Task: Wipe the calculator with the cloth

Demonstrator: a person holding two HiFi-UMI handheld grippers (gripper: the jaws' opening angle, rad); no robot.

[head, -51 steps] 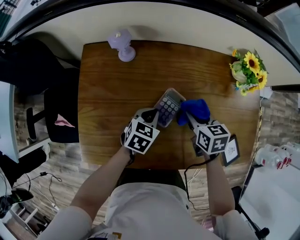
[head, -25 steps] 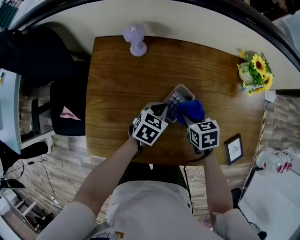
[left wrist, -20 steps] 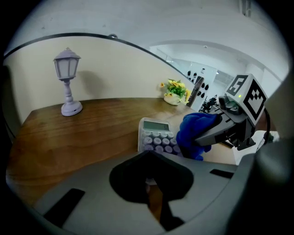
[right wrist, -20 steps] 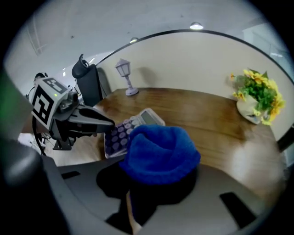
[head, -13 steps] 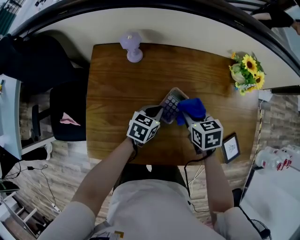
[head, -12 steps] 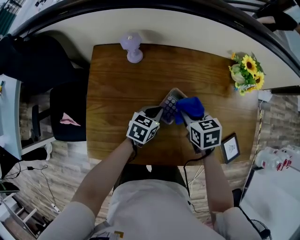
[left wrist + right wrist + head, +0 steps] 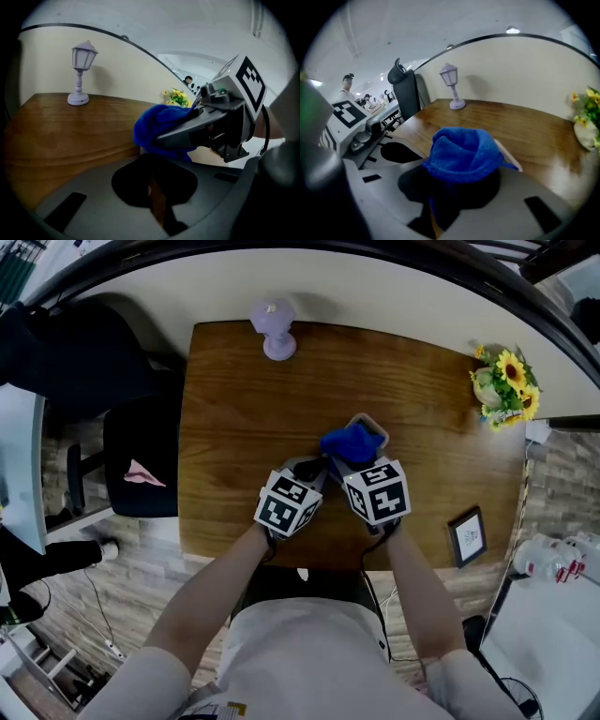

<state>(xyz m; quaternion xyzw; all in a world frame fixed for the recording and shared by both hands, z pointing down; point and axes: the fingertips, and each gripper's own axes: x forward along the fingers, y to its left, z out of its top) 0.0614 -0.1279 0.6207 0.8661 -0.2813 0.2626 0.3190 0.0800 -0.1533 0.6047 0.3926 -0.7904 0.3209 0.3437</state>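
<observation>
The blue cloth [image 7: 349, 442] lies bunched over the calculator [image 7: 370, 425], of which only the far corner shows in the head view. My right gripper [image 7: 345, 463] is shut on the cloth and presses it onto the calculator near the table's middle. In the right gripper view the cloth [image 7: 461, 152] fills the space ahead of the right gripper [image 7: 438, 197], and a pale edge of the calculator [image 7: 507, 153] sticks out to its right. My left gripper [image 7: 316, 468] grips the calculator's near left end. The left gripper view shows the cloth [image 7: 157, 124] just beyond the left gripper [image 7: 151, 180].
On the wooden table [image 7: 244, 399] a lilac lamp [image 7: 272, 329] stands at the far edge, a pot of sunflowers [image 7: 506, 385] at the far right corner and a small picture frame [image 7: 466, 537] near the front right. A black chair [image 7: 131, 465] stands left of the table.
My right gripper has slid the cloth leftward across the calculator, which is now almost wholly covered. The left gripper has kept its hold at the calculator's near end.
</observation>
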